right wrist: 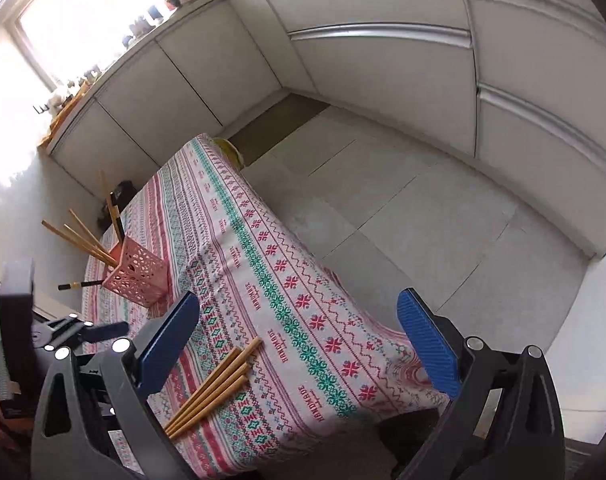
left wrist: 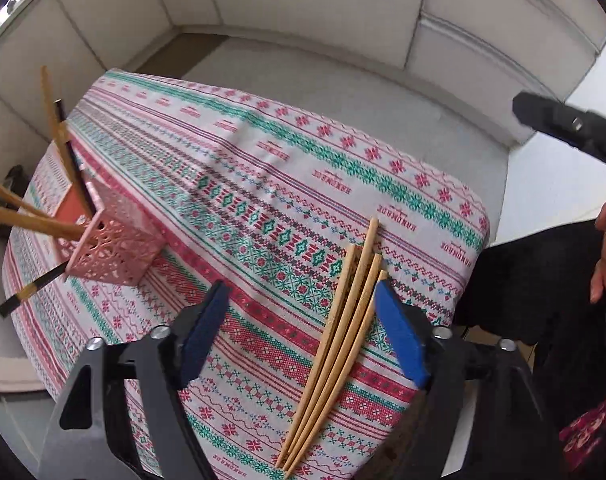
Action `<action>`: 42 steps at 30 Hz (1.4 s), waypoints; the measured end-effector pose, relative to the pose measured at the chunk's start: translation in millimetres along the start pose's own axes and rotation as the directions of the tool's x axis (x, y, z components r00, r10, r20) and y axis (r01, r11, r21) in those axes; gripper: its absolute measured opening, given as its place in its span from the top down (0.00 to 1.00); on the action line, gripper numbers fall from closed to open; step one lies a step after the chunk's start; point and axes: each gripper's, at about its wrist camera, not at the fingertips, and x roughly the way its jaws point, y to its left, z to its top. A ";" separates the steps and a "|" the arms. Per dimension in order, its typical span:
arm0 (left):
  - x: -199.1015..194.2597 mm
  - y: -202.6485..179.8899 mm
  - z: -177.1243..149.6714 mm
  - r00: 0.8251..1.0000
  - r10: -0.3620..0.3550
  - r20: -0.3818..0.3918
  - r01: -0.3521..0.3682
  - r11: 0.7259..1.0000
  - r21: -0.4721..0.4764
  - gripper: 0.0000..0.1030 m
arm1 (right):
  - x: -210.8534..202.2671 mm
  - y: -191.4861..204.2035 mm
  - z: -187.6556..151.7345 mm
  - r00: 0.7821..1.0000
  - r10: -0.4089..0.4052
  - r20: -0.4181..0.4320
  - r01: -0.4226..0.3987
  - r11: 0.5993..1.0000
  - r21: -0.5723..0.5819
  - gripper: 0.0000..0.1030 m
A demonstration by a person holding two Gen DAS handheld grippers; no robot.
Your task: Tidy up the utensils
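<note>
Left wrist view: the left tongs (left wrist: 303,320) hang spread above the patterned counter (left wrist: 263,168), nothing pinched. Four loose chopsticks (left wrist: 335,344) lie bunched on the cloth, just inside the right-hand pad. Far off at the left edge, the pink holder (left wrist: 115,248) already carries several chopsticks leaning out of it. So, by my reading, part of the sorting is done and this bunch is left.

Right wrist view: the right tongs (right wrist: 303,348) gape wide and empty. The loose chopsticks (right wrist: 215,388) sit beside the left-hand pad; the pink holder (right wrist: 137,276) stands well apart, farther along the counter (right wrist: 263,248).
</note>
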 end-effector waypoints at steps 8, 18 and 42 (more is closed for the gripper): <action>46.5 -13.4 12.4 0.994 -0.052 -0.095 0.064 0.990 0.124 0.52 | 6.4 -18.1 4.7 0.998 0.047 -0.029 -0.044 0.994 0.097 0.07; 77.7 -25.1 20.1 0.983 -0.071 -0.170 0.100 0.980 0.171 0.78 | 16.0 -13.3 4.1 0.995 0.077 -0.069 -0.071 0.994 0.087 0.06; -11.6 45.0 -20.7 0.991 -0.008 0.131 0.033 0.982 -0.188 0.93 | 119.5 67.8 -19.8 0.878 0.017 -0.479 0.045 0.992 0.118 0.50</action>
